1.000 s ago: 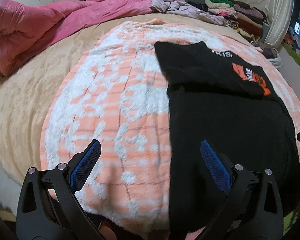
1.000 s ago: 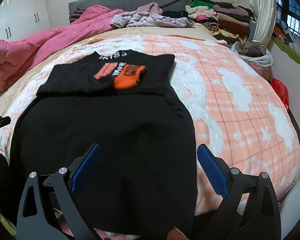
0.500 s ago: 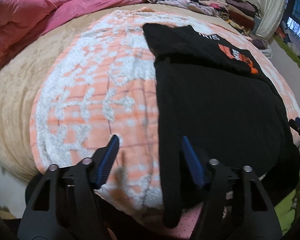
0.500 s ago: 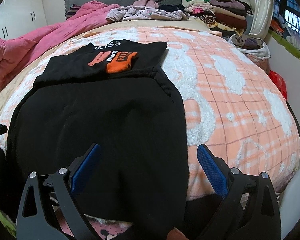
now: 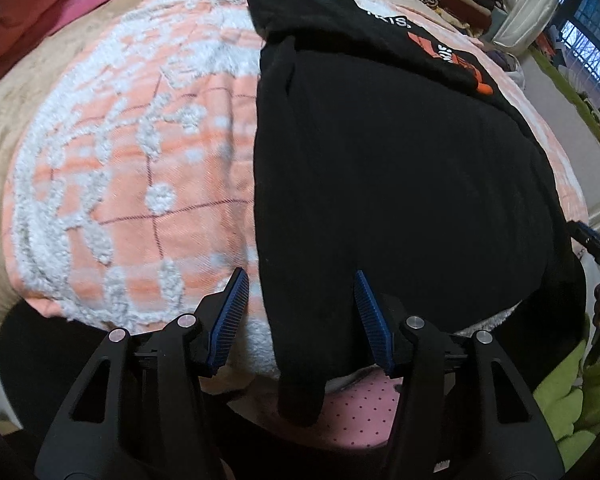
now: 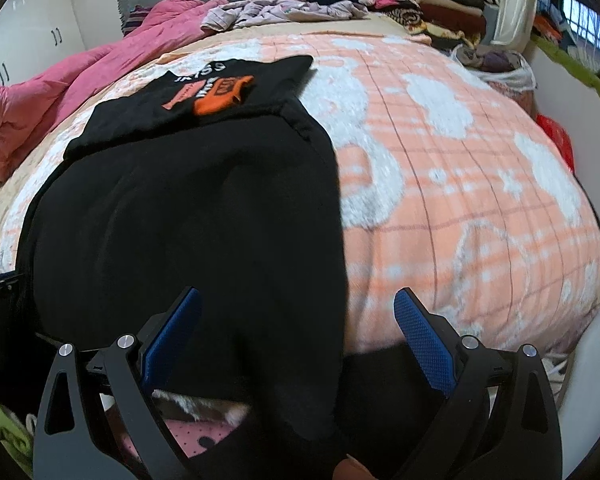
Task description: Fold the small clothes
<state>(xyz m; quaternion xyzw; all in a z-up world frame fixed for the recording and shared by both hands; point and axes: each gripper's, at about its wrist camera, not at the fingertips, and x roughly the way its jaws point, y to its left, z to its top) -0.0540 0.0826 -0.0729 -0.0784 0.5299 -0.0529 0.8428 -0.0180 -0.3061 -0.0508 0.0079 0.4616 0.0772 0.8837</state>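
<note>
A black garment with an orange and white print at its far end lies flat on the peach and white blanket, its near edge hanging over the bed's edge. It also shows in the right wrist view. My left gripper is open, its fingers either side of the garment's near left corner, not closed on it. My right gripper is open wide, its fingers either side of the near right corner. The right gripper's tip shows at the left wrist view's right edge.
A pink duvet lies bunched at the far left. Loose clothes and a folded stack sit at the head of the bed. A bag of clothes is at the far right. Pink dotted fabric lies below the bed edge.
Both grippers have moved forward and down to the garment's near edge. The left gripper's fingers have narrowed from wide open to a smaller gap around the corner. The right stays wide open.
</note>
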